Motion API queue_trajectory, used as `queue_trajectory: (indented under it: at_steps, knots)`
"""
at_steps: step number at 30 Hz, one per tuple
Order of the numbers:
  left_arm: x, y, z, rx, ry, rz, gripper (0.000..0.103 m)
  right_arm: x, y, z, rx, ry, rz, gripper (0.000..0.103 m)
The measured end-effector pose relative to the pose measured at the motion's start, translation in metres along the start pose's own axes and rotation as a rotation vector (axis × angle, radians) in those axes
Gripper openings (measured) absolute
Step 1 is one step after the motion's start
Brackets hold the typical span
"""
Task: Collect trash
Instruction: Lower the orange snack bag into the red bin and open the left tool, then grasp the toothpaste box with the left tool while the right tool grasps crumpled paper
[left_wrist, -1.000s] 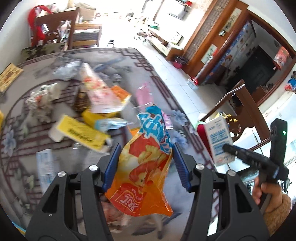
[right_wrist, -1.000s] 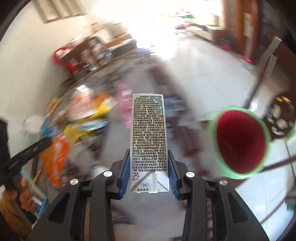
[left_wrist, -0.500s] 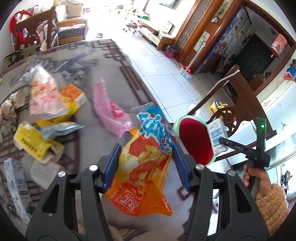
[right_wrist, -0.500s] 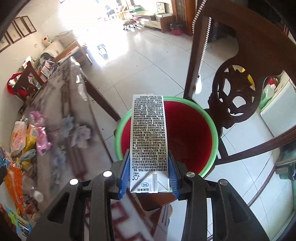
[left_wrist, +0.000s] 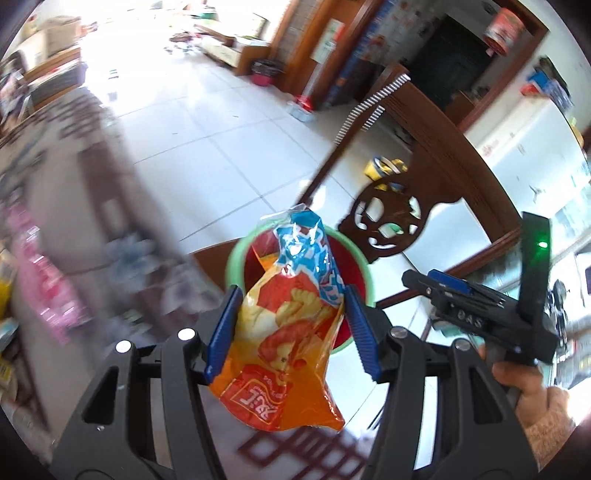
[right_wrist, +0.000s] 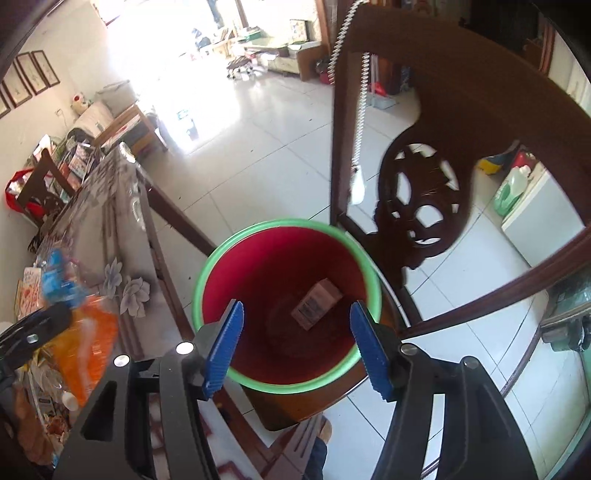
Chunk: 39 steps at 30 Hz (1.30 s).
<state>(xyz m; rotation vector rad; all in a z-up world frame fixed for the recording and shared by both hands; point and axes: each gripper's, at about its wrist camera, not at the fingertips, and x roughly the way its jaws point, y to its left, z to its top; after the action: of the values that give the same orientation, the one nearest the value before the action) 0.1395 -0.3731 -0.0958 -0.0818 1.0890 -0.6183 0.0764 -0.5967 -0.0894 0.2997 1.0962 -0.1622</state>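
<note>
My left gripper (left_wrist: 290, 325) is shut on an orange and blue snack bag (left_wrist: 291, 332) and holds it just before the red bin with a green rim (left_wrist: 236, 258). My right gripper (right_wrist: 297, 345) is open and empty, right above the bin (right_wrist: 207, 266). A milk carton (right_wrist: 316, 303) lies on the bin's bottom. The right gripper also shows at the right of the left wrist view (left_wrist: 436, 282). The snack bag shows blurred at the left of the right wrist view (right_wrist: 88, 332).
A carved dark wooden chair (right_wrist: 424, 206) stands just behind the bin. The table (right_wrist: 110, 236) with a patterned cloth lies to the left, with more wrappers (left_wrist: 40, 280) on it. White tiled floor (right_wrist: 258, 147) stretches beyond.
My right gripper has opened and the milk carton has dropped into the bin. My left gripper has carried the snack bag right, from over the table to the bin's edge.
</note>
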Motion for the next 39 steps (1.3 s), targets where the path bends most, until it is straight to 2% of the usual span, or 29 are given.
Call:
queue_trajectory:
  at_steps: [4, 6, 7, 8, 12, 18, 23, 32, 36, 39]
  knots:
    - [0.028, -0.029, 0.013, 0.059, 0.007, -0.02, 0.057, -0.01, -0.012, -0.003, 0.013, -0.011, -0.018, 0.059]
    - [0.036, -0.039, 0.018, 0.077, -0.003, -0.007, 0.067, -0.014, -0.017, -0.006, 0.02, -0.011, -0.025, 0.059]
    - [0.039, -0.042, 0.02, 0.079, -0.007, -0.004, 0.076, -0.015, -0.018, -0.007, 0.021, -0.01, -0.025, 0.059]
    - [0.039, -0.043, 0.021, 0.076, -0.014, -0.004, 0.081, -0.018, -0.019, -0.009, 0.022, -0.011, -0.026, 0.059]
    - [0.029, -0.042, 0.02, 0.056, -0.038, -0.001, 0.083, -0.022, -0.017, -0.015, 0.019, -0.012, -0.027, 0.059]
    - [-0.022, -0.014, -0.002, 0.019, -0.102, 0.067, 0.083, -0.026, 0.016, -0.021, -0.034, -0.014, 0.019, 0.059]
    - [-0.075, 0.025, -0.029, -0.045, -0.157, 0.154, 0.083, -0.026, 0.059, -0.027, -0.106, -0.008, 0.061, 0.06]
    - [-0.16, 0.131, -0.091, -0.246, -0.204, 0.31, 0.083, -0.029, 0.155, -0.055, -0.252, 0.012, 0.135, 0.06]
    - [-0.199, 0.188, -0.127, -0.342, -0.232, 0.432, 0.083, -0.03, 0.195, -0.072, -0.312, 0.026, 0.163, 0.06]
    - [-0.216, 0.229, -0.153, -0.429, -0.205, 0.512, 0.083, -0.031, 0.227, -0.09, -0.36, 0.042, 0.183, 0.063]
